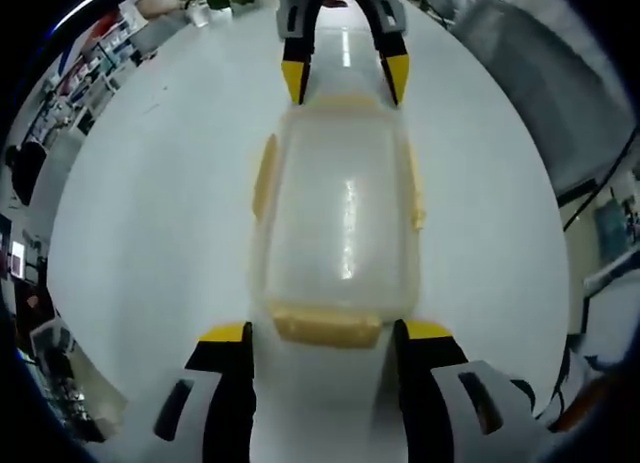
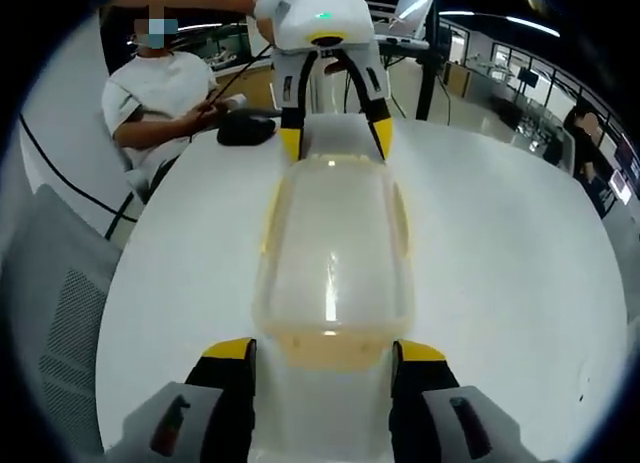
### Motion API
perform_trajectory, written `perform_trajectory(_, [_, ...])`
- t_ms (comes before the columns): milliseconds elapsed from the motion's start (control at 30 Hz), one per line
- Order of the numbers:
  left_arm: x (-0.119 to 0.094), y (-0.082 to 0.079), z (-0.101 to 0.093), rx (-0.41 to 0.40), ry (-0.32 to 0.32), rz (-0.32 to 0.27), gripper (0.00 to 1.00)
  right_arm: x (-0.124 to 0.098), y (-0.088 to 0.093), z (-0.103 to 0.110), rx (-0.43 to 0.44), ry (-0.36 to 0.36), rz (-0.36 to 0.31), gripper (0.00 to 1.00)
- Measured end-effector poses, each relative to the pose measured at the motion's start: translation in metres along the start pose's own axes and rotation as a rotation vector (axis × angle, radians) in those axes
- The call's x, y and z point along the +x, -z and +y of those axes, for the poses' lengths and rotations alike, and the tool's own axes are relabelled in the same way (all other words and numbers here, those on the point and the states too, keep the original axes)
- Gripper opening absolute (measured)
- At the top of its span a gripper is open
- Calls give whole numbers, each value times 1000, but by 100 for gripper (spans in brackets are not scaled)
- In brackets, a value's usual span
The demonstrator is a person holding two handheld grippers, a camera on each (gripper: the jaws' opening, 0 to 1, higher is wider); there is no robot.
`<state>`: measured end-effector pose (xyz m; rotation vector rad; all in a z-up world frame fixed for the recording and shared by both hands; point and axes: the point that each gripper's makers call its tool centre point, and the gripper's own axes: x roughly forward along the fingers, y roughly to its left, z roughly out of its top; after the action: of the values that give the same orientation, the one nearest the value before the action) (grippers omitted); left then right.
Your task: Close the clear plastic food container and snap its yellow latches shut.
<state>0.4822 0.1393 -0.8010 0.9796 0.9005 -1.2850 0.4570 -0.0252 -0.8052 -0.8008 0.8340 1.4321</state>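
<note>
Container: a clear plastic food container lies at the centre of the left gripper view on a white table, lid on, long axis running up the frame; in the right gripper view it sits likewise at centre.

Latches: yellow latches show on the near short end, the far short end and both long sides; whether each is snapped down cannot be told.

Left gripper: the left gripper rises from the bottom of its own view, yellow-tipped jaws apart, one on either side of the near latch, just beside the container's near end; contact cannot be told. In the right gripper view it appears at the top centre, jaws spread at the far end.

Right gripper: the right gripper stands with jaws apart, flanking the container's near end. In the left gripper view it comes in from the top, tips just at the far end.

Surroundings: a seated person in white is at the upper left of the right gripper view, behind the table.
</note>
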Motion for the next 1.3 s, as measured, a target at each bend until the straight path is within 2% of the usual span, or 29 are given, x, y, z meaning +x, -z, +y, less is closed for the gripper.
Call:
perform_trajectory(100, [0,0,-1,0,5,6,54,2,-5,-6,11,18,-10,45])
perform_trajectory(233, [0,0,-1,-2,12,6,53,2,-5,-7,6,45,7,45])
perform_trajectory(333, [0,1,-8,-11,46,9,45,2,-5,-7,16,47,9,44])
perform_trajectory(433, [0,1,-7,11,32,5,45,2,-5,-6,14,48,11,42])
perform_trajectory(500, [0,1,-7,5,33,4,45,0,-3,-8,16,58,27,37])
perform_trajectory(767, [1,0,-7,12,42,15,44,2,-4,-6,19,52,21,37])
perform_trajectory(1100, [1,1,-6,-2,41,2,43,4,-4,-6,22,46,61,37])
perform_trajectory(1167, [0,1,-7,-3,50,6,37,4,-4,-3,-15,16,55,36])
perform_trajectory(1300, [-1,-2,-8,-1,45,7,37,4,-2,-6,3,35,50,36])
